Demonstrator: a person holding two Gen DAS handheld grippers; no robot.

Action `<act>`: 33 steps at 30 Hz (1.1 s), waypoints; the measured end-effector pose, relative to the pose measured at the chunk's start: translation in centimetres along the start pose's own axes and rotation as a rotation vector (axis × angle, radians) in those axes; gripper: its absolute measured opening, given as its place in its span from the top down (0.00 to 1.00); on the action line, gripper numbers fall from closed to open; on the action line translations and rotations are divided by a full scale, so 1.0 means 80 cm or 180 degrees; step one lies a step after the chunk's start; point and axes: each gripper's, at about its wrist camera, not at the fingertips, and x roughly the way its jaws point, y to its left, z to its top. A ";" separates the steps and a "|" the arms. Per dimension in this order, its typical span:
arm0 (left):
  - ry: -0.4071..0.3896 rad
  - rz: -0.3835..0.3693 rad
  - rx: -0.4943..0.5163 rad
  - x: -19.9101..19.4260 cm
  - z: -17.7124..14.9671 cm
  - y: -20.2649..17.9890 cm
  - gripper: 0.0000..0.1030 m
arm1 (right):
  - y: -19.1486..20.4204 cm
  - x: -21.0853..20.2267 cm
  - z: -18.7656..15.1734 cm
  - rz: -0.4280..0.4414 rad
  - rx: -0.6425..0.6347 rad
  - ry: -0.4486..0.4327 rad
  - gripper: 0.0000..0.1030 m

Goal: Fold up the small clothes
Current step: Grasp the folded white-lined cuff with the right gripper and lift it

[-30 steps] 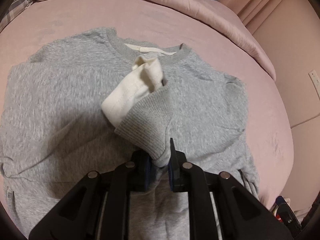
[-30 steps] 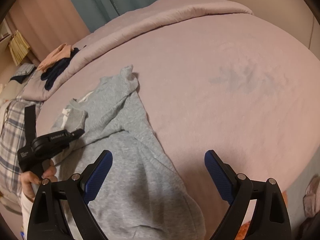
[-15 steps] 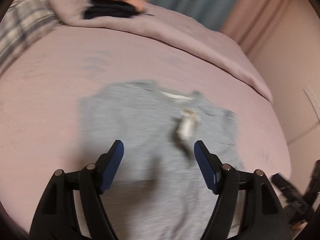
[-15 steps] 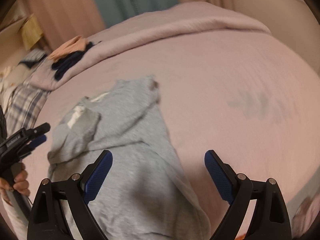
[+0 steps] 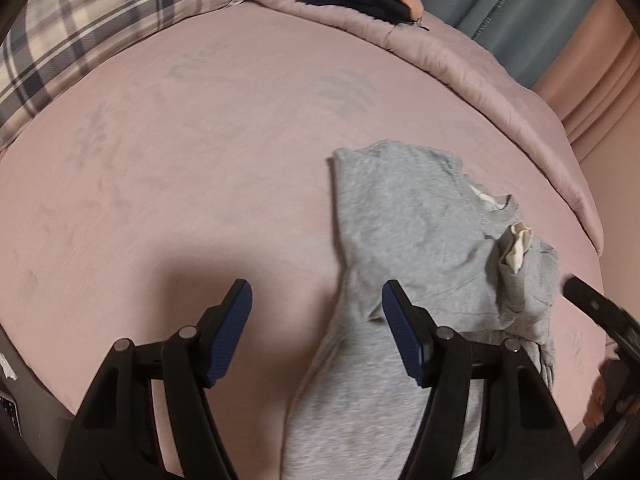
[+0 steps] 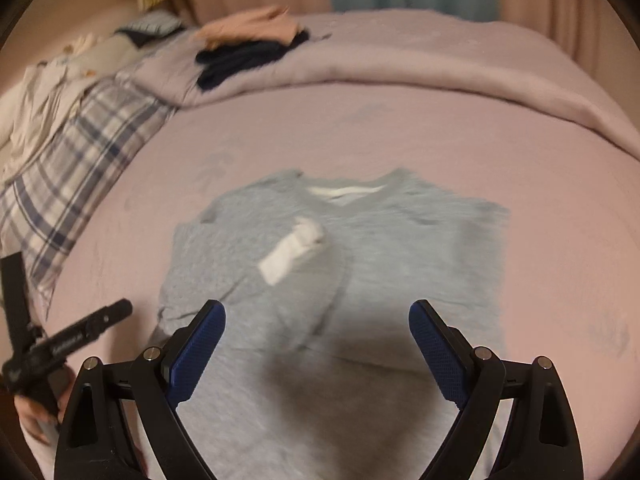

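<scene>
Grey sweatshirt (image 6: 340,280) lies flat on the bed (image 6: 440,128), one sleeve folded across its chest; left hand-held gripper (image 5: 316,332) has just opened and narrowed slightly, empty beside its hem; right hand-held gripper (image 6: 316,352) wide, empty above it; next, judged: take the other sleeve.

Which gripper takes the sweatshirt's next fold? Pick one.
Right, probably. The right gripper hangs open, centred over the grey sweatshirt. The left gripper, its jaws just opening with nothing between them, sits off the garment's edge, mostly over pink sheet.
</scene>
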 end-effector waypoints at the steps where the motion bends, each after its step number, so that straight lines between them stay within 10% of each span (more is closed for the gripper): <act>1: 0.0007 0.0009 -0.0012 -0.001 -0.002 0.001 0.36 | 0.006 0.007 0.001 -0.0002 -0.0016 0.0032 0.10; 10: 0.0027 0.0055 0.0014 0.002 -0.012 0.006 0.36 | 0.028 0.078 0.015 -0.0347 -0.0143 0.0323 0.13; 15: 0.0034 0.0018 0.0006 0.004 -0.015 0.005 0.36 | 0.019 0.093 0.018 -0.0444 -0.0106 0.0359 0.56; 20: 0.0032 0.0024 0.0024 0.003 -0.014 0.002 0.36 | 0.007 0.088 0.014 -0.0415 -0.0055 0.0262 0.78; 33: 0.0005 -0.0001 0.0171 0.010 0.004 -0.024 0.36 | -0.038 -0.038 0.038 -0.0089 0.0244 -0.0618 0.81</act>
